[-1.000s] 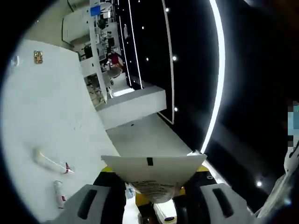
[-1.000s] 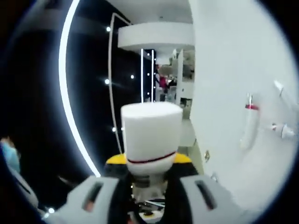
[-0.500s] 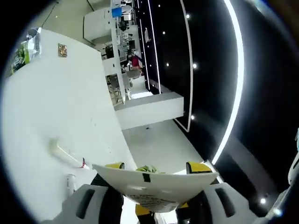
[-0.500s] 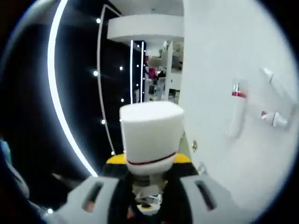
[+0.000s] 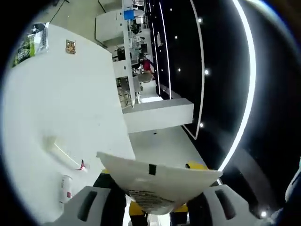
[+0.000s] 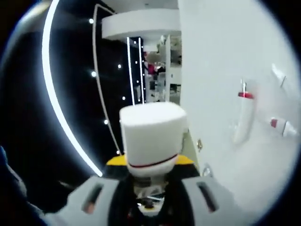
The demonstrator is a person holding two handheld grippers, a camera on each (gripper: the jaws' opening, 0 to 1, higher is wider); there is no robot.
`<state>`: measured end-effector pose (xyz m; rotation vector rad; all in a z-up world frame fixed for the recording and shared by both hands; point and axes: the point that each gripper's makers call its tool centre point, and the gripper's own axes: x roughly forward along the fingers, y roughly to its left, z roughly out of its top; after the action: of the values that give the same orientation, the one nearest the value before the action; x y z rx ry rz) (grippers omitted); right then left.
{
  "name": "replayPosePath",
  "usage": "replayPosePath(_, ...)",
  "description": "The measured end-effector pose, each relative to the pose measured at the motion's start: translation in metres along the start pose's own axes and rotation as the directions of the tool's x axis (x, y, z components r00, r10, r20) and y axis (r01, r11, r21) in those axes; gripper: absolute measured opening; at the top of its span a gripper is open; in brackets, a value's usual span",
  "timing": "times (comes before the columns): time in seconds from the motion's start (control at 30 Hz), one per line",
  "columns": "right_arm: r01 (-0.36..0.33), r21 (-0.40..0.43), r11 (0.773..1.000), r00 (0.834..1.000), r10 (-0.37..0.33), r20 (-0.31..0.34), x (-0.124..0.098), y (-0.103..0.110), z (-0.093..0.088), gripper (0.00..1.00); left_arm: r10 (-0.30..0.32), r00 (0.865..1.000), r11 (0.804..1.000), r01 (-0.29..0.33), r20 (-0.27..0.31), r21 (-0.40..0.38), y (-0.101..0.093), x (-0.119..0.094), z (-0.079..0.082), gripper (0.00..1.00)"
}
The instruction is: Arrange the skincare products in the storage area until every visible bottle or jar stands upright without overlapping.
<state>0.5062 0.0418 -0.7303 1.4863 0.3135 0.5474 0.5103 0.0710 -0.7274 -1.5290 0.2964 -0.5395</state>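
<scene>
A white squeeze tube with a flat crimped end and a small black mark sticks out between the jaws of my left gripper, which is shut on it. The crimped end is tilted, lower on the right. In the right gripper view a white bottle with a thin red line near its base stands straight up out of my right gripper, which is shut on it. The lower part of each product is hidden between the jaws.
Both views face a broad white flat surface carrying red-tipped fittings. Beside it lies a black area with a curved light strip and small spot lights. White shelving stands far off.
Both views have drifted slightly across the white surface and the light strip. The tube's crimped end now slopes down to the right. Both grips are unchanged.
</scene>
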Motion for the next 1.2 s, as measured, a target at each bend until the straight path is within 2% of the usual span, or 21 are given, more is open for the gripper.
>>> replayPosePath(0.07,-0.007,0.004,1.000,1.000,0.007,-0.018,0.002,-0.004,0.002,0.27,0.020,1.000,0.995,-0.021,0.013,0.094,0.008,0.001,-0.001,0.51)
replayPosePath(0.13,0.001,0.022,1.000,1.000,-0.001,-0.027,0.001,-0.013,0.004,0.27,0.041,0.998,0.995,-0.045,0.037,0.094,0.015,0.002,-0.002,0.52)
replayPosePath(0.17,0.001,0.039,0.999,0.999,0.001,-0.033,0.000,-0.015,0.005,0.27,0.025,0.999,0.993,-0.029,0.033,0.117,0.015,0.001,-0.004,0.52)
replayPosePath(0.27,-0.025,0.014,1.000,0.999,0.026,-0.038,0.000,-0.014,0.007,0.27,0.033,0.998,0.996,-0.037,0.054,0.077,0.018,0.005,-0.002,0.51)
replayPosePath(0.4,-0.017,0.009,1.000,0.999,0.017,-0.039,-0.009,-0.020,0.008,0.28,0.070,0.997,0.997,-0.070,0.012,0.015,0.026,0.005,-0.011,0.48)
replayPosePath(0.47,-0.044,-0.017,0.999,0.998,0.043,-0.055,-0.010,-0.016,0.008,0.28,0.029,0.999,1.000,-0.029,0.029,0.003,0.020,0.004,-0.012,0.46)
replayPosePath(0.5,-0.078,-0.055,0.995,0.996,0.074,-0.058,-0.009,-0.010,0.008,0.28,-0.015,0.999,1.000,0.016,0.050,-0.015,0.013,0.004,-0.011,0.45)
replayPosePath(0.57,-0.104,-0.093,0.990,0.993,0.098,-0.063,-0.009,-0.006,0.009,0.29,-0.019,0.999,1.000,0.019,0.034,-0.006,0.014,0.001,-0.013,0.39)
replayPosePath(0.63,-0.106,-0.091,0.990,0.991,0.097,-0.092,-0.011,-0.006,0.004,0.29,-0.031,0.999,0.999,0.030,0.039,0.033,0.013,0.001,-0.012,0.37)
replayPosePath(0.7,-0.109,-0.101,0.989,0.988,0.096,-0.121,-0.012,-0.009,-0.002,0.28,-0.031,0.998,0.999,0.030,0.058,0.019,0.015,0.001,-0.008,0.33)
replayPosePath(0.77,-0.115,-0.134,0.984,0.984,0.094,-0.154,-0.014,-0.010,-0.007,0.26,-0.020,0.997,1.000,0.020,0.077,-0.004,0.015,0.003,-0.007,0.25)
replayPosePath(0.8,-0.140,-0.182,0.973,0.978,0.108,-0.180,-0.015,-0.005,-0.008,0.23,-0.015,0.997,1.000,0.015,0.077,0.000,0.014,0.004,-0.006,0.18)
replayPosePath(0.83,-0.131,-0.192,0.973,0.979,0.096,-0.180,-0.015,-0.004,-0.007,0.21,-0.047,0.996,0.999,0.048,0.078,-0.013,0.009,0.004,-0.003,0.14)
replayPosePath(0.87,-0.139,-0.176,0.975,0.977,0.106,-0.185,-0.014,-0.001,-0.006,0.21,-0.065,0.995,0.998,0.065,0.078,-0.003,0.004,0.006,-0.002,0.13)
replayPosePath(0.93,-0.177,-0.200,0.964,0.973,0.141,-0.184,-0.014,0.006,-0.002,0.21,-0.102,0.993,0.995,0.100,0.065,0.028,-0.007,0.012,-0.007,0.12)
replayPosePath(1.0,-0.182,-0.200,0.963,0.973,0.146,-0.181,-0.011,0.009,0.003,0.21,-0.109,0.992,0.994,0.108,0.063,0.019,-0.011,0.018,-0.008,0.12)
replayPosePath(1.2,-0.211,-0.166,0.963,0.968,0.181,-0.175,-0.003,0.016,0.007,0.22,-0.142,0.989,0.987,0.138,0.037,0.086,-0.027,0.025,-0.004,0.11)
